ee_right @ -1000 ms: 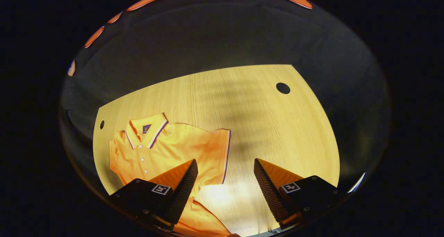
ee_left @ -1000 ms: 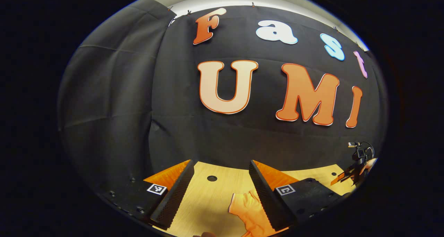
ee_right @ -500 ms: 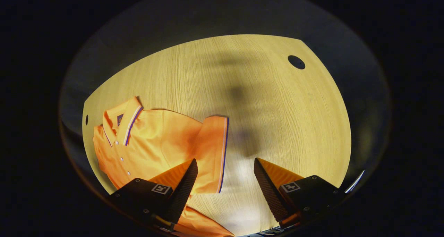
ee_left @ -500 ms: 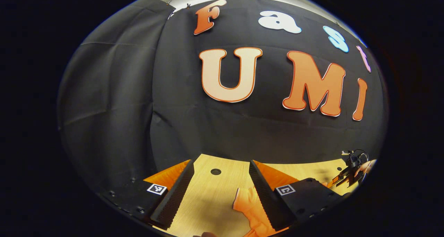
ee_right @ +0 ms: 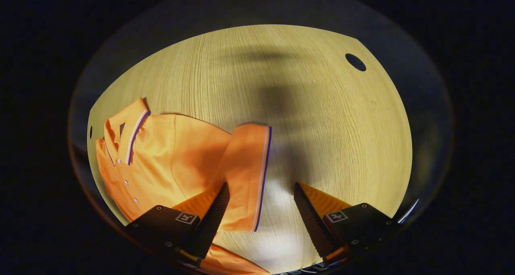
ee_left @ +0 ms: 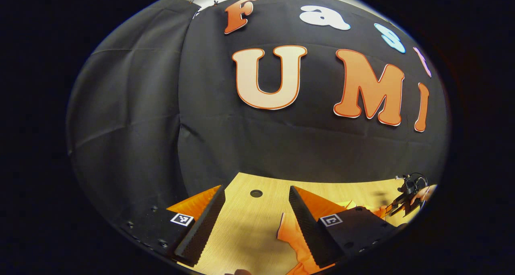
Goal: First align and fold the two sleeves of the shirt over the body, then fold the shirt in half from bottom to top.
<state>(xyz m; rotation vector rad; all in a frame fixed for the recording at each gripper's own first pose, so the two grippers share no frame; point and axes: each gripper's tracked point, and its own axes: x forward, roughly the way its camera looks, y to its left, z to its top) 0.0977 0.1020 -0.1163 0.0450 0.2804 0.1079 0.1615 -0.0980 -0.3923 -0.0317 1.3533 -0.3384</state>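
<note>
Between the spread fingers of the right gripper [ee_right: 257, 210], which held nothing, one sleeve [ee_right: 245, 178] of the single orange polo shirt [ee_right: 169, 162] lay flat on the wooden table [ee_right: 322, 126], its cuff edged with a pale and a dark stripe. Beyond and beside the left-hand finger stretched the shirt's body, with a striped collar [ee_right: 128, 130] and a row of small white buttons down the placket, three of them countable; the shirt lay spread out, unfolded. Farther ahead of the right-hand finger sat one round hole [ee_right: 355, 62] in the tabletop. On the left gripper [ee_left: 253, 218], the two fingers also stood apart and empty; an orange edge of the shirt [ee_left: 287, 234] lay on the table just against the inner side of the right-hand finger. Ahead between those fingers was another round hole [ee_left: 256, 193], and farther off past the right-hand finger the other gripper [ee_left: 406, 194] showed, small, with a hand on it.
</note>
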